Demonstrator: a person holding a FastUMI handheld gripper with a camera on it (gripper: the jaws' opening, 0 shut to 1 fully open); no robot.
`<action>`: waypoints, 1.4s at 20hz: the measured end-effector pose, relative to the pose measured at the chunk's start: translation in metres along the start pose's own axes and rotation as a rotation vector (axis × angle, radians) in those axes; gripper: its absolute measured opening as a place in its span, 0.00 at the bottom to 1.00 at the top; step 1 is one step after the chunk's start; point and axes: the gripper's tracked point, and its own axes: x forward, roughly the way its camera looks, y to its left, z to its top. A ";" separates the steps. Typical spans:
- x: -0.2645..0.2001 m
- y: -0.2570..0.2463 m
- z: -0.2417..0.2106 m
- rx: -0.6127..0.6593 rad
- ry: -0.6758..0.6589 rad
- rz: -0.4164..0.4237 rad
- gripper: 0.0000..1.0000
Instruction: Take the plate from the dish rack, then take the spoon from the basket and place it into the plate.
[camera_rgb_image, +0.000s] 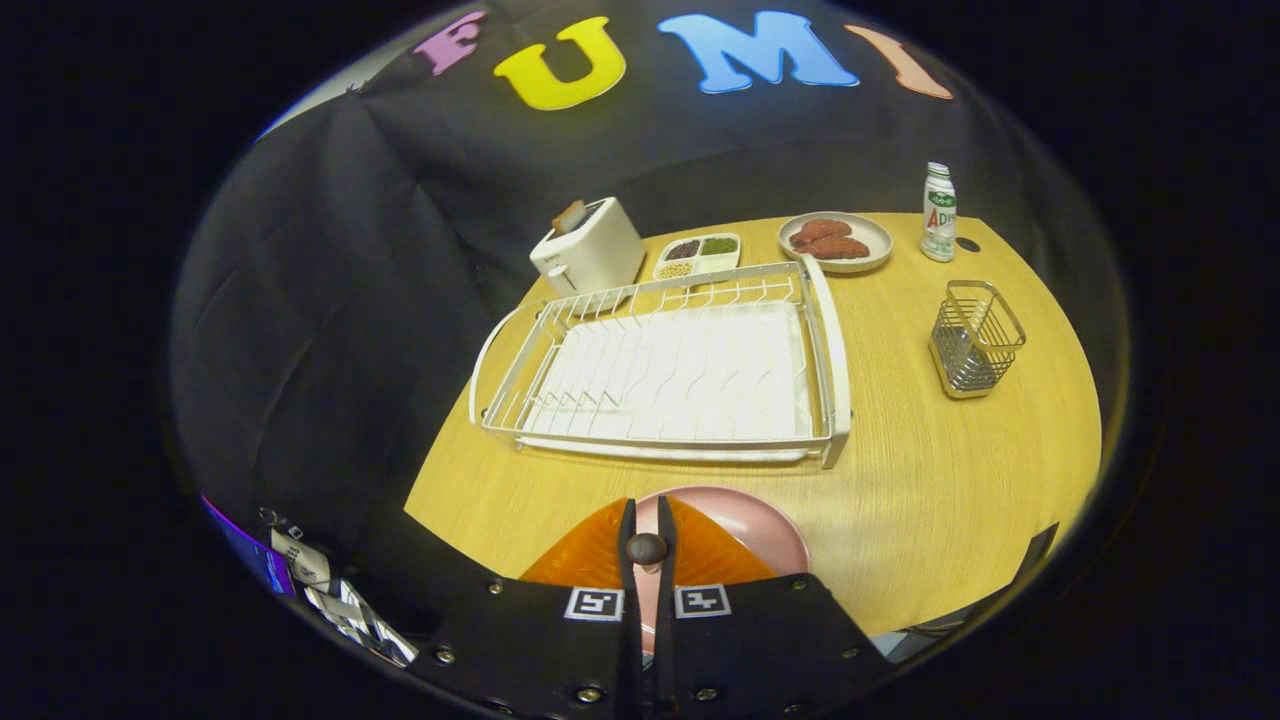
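My gripper is shut, its fingers nearly touching, with the dark rounded end of the spoon pinched between them. The rest of the spoon is hidden by the fingers. Right under and just ahead of the fingers lies the pink plate on the wooden table, near its front edge. Beyond the plate stands the white wire dish rack, with nothing in its slots. The small wire basket stands to the right of the rack and looks empty.
Behind the rack are a white toaster, a divided tray of beans, a plate with reddish food and a small bottle. Bare table lies between plate and basket.
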 end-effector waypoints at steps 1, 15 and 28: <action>0.002 0.003 -0.003 -0.026 0.003 -0.004 0.05; -0.002 0.019 0.010 -0.094 -0.056 0.007 0.20; -0.027 0.012 0.046 -0.100 -0.157 0.007 0.20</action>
